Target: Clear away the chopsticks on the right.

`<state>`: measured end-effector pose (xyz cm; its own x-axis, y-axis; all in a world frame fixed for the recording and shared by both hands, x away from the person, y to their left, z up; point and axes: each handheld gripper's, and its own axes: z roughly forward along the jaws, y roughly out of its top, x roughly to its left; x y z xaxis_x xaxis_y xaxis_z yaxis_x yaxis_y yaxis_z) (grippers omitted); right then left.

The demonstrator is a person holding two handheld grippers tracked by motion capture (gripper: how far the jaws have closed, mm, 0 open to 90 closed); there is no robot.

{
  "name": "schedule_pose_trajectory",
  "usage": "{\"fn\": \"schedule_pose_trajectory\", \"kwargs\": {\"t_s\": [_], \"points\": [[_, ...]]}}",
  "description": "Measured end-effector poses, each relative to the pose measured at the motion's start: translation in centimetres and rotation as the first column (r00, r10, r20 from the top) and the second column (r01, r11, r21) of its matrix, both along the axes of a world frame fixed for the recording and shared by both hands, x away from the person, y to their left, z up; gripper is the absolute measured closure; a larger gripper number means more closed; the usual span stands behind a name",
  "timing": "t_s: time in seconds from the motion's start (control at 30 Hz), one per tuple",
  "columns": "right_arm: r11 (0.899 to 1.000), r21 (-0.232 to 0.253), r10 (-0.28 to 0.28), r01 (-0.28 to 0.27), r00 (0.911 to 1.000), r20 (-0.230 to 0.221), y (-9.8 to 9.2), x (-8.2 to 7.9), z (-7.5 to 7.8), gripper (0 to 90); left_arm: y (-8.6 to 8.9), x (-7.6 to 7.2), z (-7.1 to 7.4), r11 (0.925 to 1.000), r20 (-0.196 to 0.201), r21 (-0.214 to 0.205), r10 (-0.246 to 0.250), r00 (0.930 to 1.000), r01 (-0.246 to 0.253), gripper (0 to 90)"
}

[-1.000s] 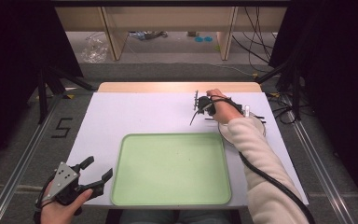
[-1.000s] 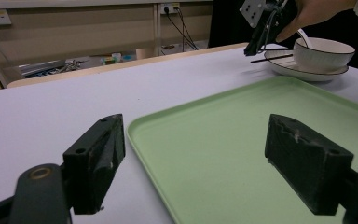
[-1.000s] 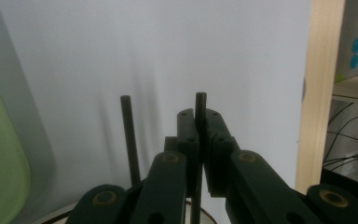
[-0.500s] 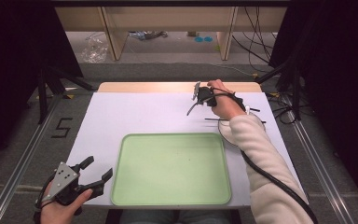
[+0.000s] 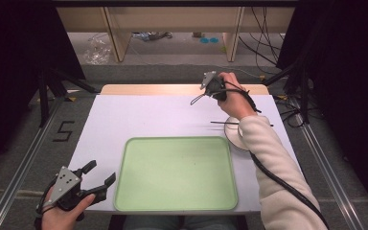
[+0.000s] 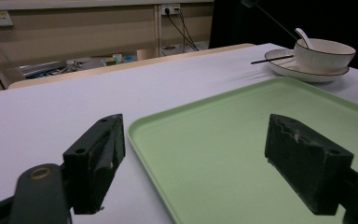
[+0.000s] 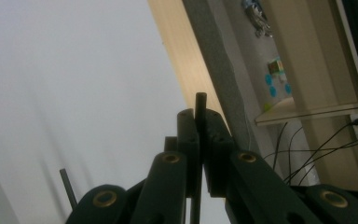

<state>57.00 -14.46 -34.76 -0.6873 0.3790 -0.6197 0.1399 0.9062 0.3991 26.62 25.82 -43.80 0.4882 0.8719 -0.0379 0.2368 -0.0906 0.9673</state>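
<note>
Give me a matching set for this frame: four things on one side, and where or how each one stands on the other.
1 left gripper
2 right gripper
3 bowl
4 tray

a shut on a black chopstick
b standing on the plate
c green, lying in front of the person
d open, by the tray's near left corner

Pairs: 1-d, 2-a, 3-b, 4-c

- The left gripper [image 6: 193,172] holds its jaws wide apart over the green tray's [image 6: 242,140] near-left corner.
- At two o'clock, a bowl [image 6: 324,55] with a spoon [image 6: 304,37] sits on a plate [image 6: 284,65]; a black chopstick [image 6: 270,59] rests on that plate's rim.
</note>
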Motion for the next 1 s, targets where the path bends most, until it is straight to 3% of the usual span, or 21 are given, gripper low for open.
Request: {"fn": "schedule_pose_trajectory", "kwargs": {"t_s": [0.07, 0.1, 0.13, 0.3, 0.53, 0.67, 0.73, 0.83, 0.97, 1.0], "points": [[0.999, 0.053, -0.008, 0.007, 0.9999, 0.011, -0.4, -0.1, 0.7, 88.1, 0.0, 0.0, 0.0, 1.0, 0.0, 0.002, -0.001, 1.0, 0.001, 20.1], [0.997, 0.072, -0.013, 0.012, 0.9998, 0.016, -0.5, -0.1, 0.9, 88.1, 0.2, 0.2, 0.1, 0.9995, 0.03, 0.031, -0.001, 0.9996, 0.0, 20.1], [0.997, 0.072, -0.013, 0.012, 0.9998, 0.016, -0.5, -0.1, 0.9, 88.1, 0.2, 0.2, 0.1, 0.9995, 0.03, 0.031, -0.001, 0.9996, 0.0, 20.1], [0.987, 0.158, -0.039, 0.037, 0.9992, 0.01, -1.1, -0.2, 2.0, 88.1, 0.0, 0.0, 0.0, 1.0, -0.002, -0.003, 0.003, 1.0, -0.003, 20.1], [0.975, 0.215, -0.049, 0.047, 0.9988, 0.004, -1.3, -0.4, 2.9, 88.1, 0.0, 0.0, 0.0, 1.0, -0.002, -0.003, 0.003, 1.0, -0.003, 20.1], [0.952, 0.3, -0.067, 0.059, 0.9976, 0.016, -1.4, -0.7, 3.6, 88.1, 0.0, 0.0, 0.0, 1.0, -0.002, -0.004, 0.003, 1.0, -0.003, 20.1], [0.948, 0.311, -0.068, 0.06, 0.9975, 0.016, -1.5, -0.7, 3.8, 88.1, 0.0, 0.0, 0.0, 1.0, -0.002, -0.004, 0.004, 1.0, -0.004, 20.1], [0.926, 0.372, -0.083, 0.073, 0.9965, 0.012, -1.7, -0.7, 4.2, 88.1, 0.0, 0.0, 0.0, 1.0, -0.002, -0.006, 0.004, 1.0, -0.004, 20.1], [0.914, 0.4, -0.09, 0.074, 0.9958, 0.02, -1.9, -0.8, 4.7, 88.1, 0.0, 0.0, 0.0, 1.0, -0.001, -0.005, 0.003, 1.0, -0.003, 20.1], [0.904, 0.42, -0.092, 0.077, 0.9956, 0.015, -1.9, -0.9, 5.0, 88.2, 0.0, 0.0, 0.0, 1.0, -0.001, -0.006, 0.003, 1.0, -0.003, 20.1]]}}
